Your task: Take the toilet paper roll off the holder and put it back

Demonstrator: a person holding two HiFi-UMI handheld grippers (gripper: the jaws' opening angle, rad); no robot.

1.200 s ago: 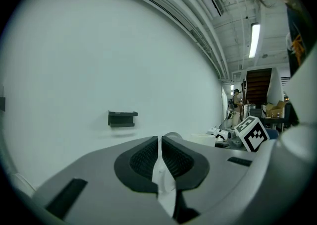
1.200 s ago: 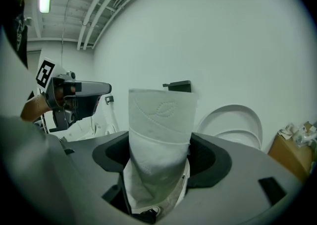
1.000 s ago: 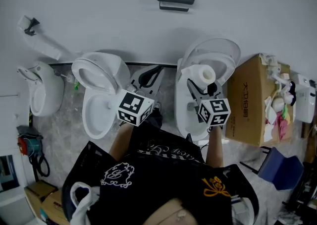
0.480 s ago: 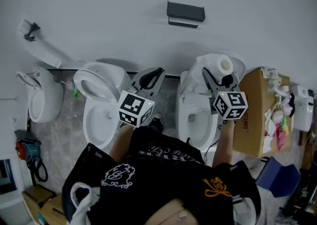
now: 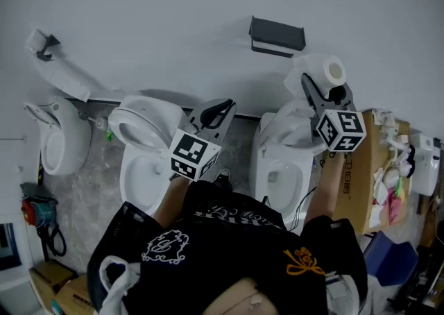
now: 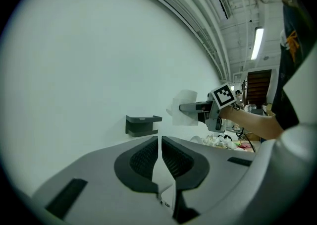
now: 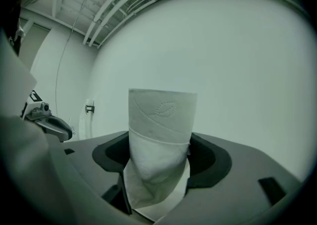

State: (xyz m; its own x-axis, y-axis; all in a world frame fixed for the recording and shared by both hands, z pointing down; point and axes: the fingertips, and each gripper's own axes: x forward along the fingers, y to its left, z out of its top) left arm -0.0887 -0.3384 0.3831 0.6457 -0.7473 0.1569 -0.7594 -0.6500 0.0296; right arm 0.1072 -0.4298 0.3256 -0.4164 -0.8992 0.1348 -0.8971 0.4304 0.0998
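A dark grey holder [image 5: 277, 35] is fixed to the white wall, with nothing on it. Just right of and below it, my right gripper [image 5: 320, 88] is shut on the white toilet paper roll [image 5: 326, 72], held up in the air. In the right gripper view the roll [image 7: 161, 135] stands upright between the pads, a loose sheet hanging below it. My left gripper [image 5: 215, 114] hangs lower at the middle, its jaws together and empty. The left gripper view shows the holder [image 6: 142, 124] and the roll [image 6: 184, 107] close beside it, to the right.
Two white toilets [image 5: 149, 147] [image 5: 281, 168] stand below along the wall, and a urinal [image 5: 59, 137] at the far left. A cardboard box [image 5: 371, 168] full of scraps sits at the right. The person's dark clothing fills the bottom of the head view.
My right gripper has lifted the roll up and to the right, from over the right toilet to just beside the wall holder. The left gripper has stayed about where it was.
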